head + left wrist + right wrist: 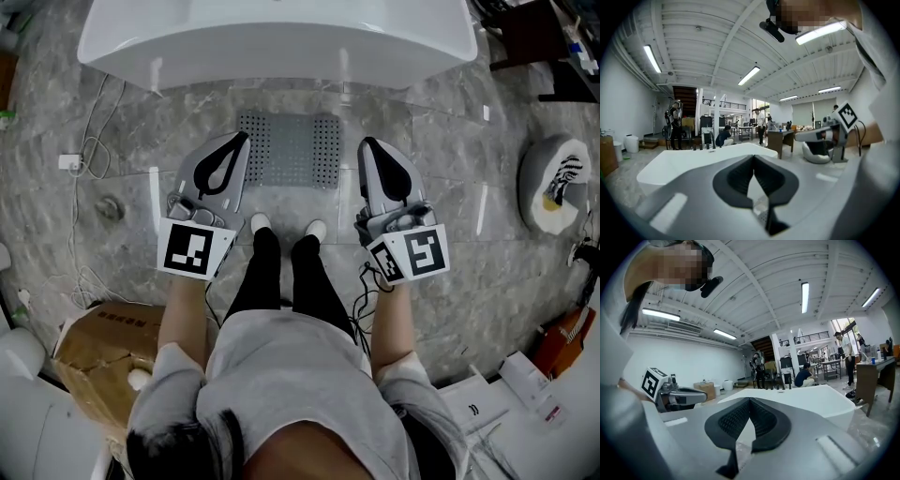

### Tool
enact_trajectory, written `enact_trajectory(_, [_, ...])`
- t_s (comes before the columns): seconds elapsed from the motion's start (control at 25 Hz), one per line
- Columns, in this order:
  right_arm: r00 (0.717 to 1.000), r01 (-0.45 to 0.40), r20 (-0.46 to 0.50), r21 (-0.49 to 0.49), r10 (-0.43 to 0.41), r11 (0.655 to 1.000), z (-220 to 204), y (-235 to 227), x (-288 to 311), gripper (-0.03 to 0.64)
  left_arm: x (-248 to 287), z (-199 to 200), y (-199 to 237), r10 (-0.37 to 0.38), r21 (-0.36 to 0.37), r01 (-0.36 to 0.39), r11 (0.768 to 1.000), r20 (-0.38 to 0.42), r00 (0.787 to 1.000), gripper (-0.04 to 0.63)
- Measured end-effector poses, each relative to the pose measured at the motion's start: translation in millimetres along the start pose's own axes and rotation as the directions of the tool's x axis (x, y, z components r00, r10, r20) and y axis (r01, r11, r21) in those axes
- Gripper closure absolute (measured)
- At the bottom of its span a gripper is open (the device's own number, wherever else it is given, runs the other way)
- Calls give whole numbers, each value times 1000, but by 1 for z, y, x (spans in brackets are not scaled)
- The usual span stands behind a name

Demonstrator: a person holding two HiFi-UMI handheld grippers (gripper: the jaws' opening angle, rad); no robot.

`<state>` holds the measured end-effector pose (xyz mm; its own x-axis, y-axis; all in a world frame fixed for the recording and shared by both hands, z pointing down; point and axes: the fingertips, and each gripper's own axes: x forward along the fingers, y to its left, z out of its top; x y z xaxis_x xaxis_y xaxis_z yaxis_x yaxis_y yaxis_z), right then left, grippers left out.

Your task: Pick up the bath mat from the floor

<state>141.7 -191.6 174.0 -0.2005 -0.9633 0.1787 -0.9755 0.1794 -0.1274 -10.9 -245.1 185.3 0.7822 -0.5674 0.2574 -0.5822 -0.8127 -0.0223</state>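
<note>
The bath mat (291,150), grey and full of small holes, lies flat on the marble floor in front of the white bathtub (281,42). My left gripper (244,139) hangs over the mat's left edge and my right gripper (367,143) over its right edge, both above the floor. In the left gripper view the left gripper (753,157) has its dark pads meeting, with nothing between them. The right gripper (750,401) is shut the same way and holds nothing. Each gripper view shows the tub rim ahead.
The person's shoes (286,226) stand just behind the mat. A cardboard box (94,347) sits at the lower left. A cable and plug (71,161) and a floor drain (110,208) are at the left. A round white object (553,183) lies at the right.
</note>
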Motion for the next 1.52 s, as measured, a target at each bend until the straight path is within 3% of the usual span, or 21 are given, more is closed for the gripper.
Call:
enact_trajectory(0.4, [998, -5, -64, 23, 6, 1000, -90, -27, 16, 615, 31, -87, 0, 10, -16, -11, 1000, -59, 998, 594])
enact_trajectory(0.96, [995, 15, -100, 81, -7, 997, -271, -43, 14, 614, 38, -267, -14, 36, -1, -36, 999, -126, 991, 595])
enact_trajectory(1.52, [996, -9, -90, 39, 13, 999, -446, -80, 41, 607, 84, -443, -15, 73, 28, -70, 997, -101, 992, 595])
